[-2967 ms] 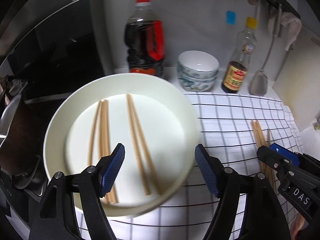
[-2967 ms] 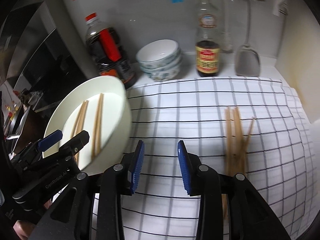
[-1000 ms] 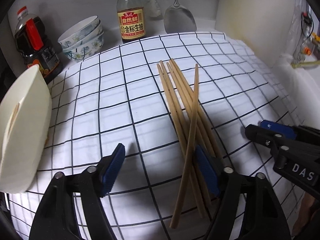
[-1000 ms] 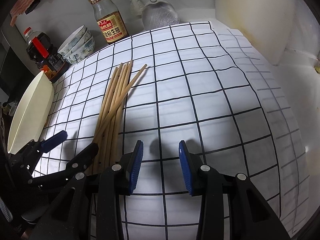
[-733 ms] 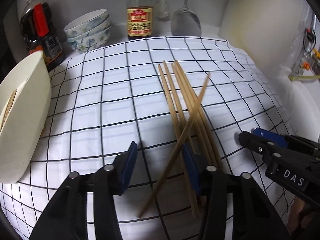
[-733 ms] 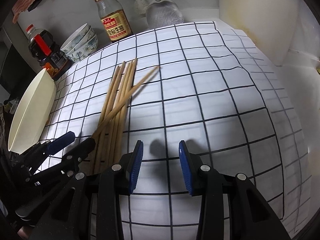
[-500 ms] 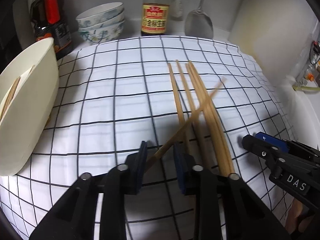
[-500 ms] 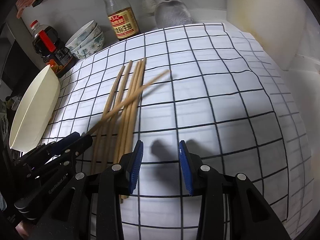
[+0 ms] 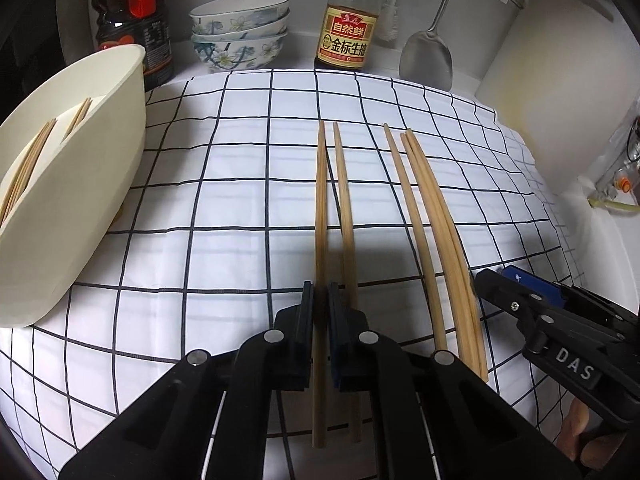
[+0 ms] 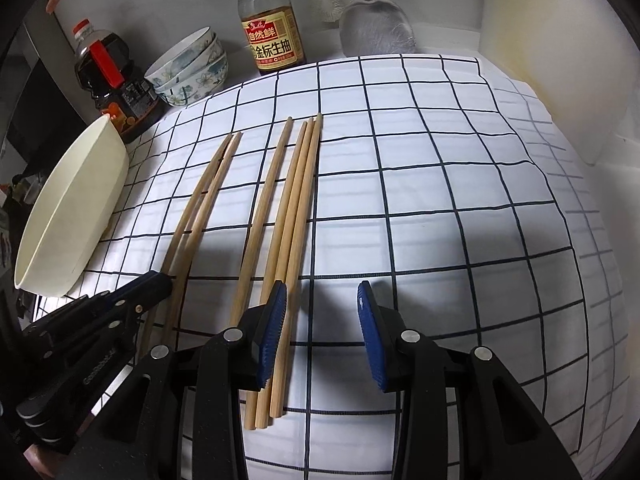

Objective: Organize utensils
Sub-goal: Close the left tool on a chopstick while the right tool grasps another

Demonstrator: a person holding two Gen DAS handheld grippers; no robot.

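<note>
Left gripper [image 9: 319, 312]: clamped on 1 chopstick [image 9: 320, 216].
Right gripper [image 10: 322, 332]: jaws wide apart, holding nothing, beside 3 loose chopsticks [image 10: 292, 208].
Checked cloth [image 9: 224, 208]: underneath.

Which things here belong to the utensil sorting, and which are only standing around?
For the job:
- held chopstick
- loose chopsticks
- cream plate
- left gripper, shut on one chopstick
- right gripper, open

Standing around:
- stacked bowls
- soy sauce bottle
- dark bottle
- spatula
- checked cloth
</note>
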